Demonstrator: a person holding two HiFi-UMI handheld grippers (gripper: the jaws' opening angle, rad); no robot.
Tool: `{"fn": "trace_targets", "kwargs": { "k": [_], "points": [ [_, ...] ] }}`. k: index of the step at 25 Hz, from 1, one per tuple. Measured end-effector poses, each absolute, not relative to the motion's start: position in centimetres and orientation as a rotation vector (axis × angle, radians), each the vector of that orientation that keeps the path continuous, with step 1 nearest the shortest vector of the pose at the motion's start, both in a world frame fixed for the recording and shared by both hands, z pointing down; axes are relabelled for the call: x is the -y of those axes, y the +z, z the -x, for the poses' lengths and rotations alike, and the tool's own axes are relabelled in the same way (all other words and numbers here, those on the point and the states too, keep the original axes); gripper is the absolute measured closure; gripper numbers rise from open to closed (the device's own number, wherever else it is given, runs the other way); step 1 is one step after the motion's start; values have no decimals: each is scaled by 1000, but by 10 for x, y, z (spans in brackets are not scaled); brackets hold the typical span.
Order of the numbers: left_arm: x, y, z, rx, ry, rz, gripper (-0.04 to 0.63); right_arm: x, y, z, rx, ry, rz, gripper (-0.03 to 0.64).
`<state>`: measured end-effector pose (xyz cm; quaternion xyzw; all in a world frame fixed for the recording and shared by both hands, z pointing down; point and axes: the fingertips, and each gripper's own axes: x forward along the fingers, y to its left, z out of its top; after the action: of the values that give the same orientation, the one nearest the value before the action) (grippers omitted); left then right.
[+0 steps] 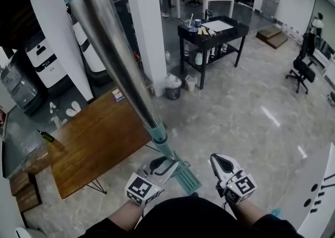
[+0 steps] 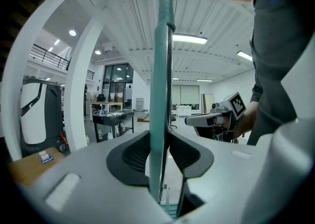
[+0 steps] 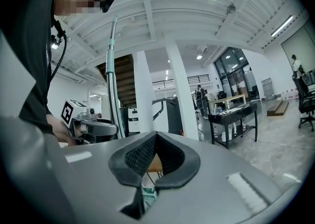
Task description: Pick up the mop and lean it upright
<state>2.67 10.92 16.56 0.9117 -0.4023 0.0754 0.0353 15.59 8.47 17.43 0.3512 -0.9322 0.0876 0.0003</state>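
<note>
The mop's long handle (image 1: 115, 59) rises steeply from my left gripper (image 1: 163, 165) toward the top left of the head view. It is silver higher up, with a teal lower section (image 1: 182, 175). In the left gripper view the teal pole (image 2: 160, 70) stands upright between the black pads, and my left gripper (image 2: 158, 144) is shut on it. My right gripper (image 1: 220, 159) hangs just to the right, apart from the mop. Its pads meet with nothing between them, so my right gripper (image 3: 155, 142) is shut. From there the handle (image 3: 112, 85) and the left gripper (image 3: 93, 127) show at the left. The mop head is hidden.
A wooden table (image 1: 94, 143) stands at the front left. A white pillar (image 1: 146, 22) with a bin (image 1: 172, 88) at its foot is beyond it. A black cart (image 1: 212, 30) and an office chair (image 1: 303, 69) stand farther off on the marble floor.
</note>
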Motion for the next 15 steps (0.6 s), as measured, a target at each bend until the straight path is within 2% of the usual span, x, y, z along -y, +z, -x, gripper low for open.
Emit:
{"fn": "trace_targets", "kwargs": {
  "k": [15],
  "points": [
    [-89,150,-77,1211,205,-2813,454,-68,183,-199,2969,295,-1130,612]
  ]
}}
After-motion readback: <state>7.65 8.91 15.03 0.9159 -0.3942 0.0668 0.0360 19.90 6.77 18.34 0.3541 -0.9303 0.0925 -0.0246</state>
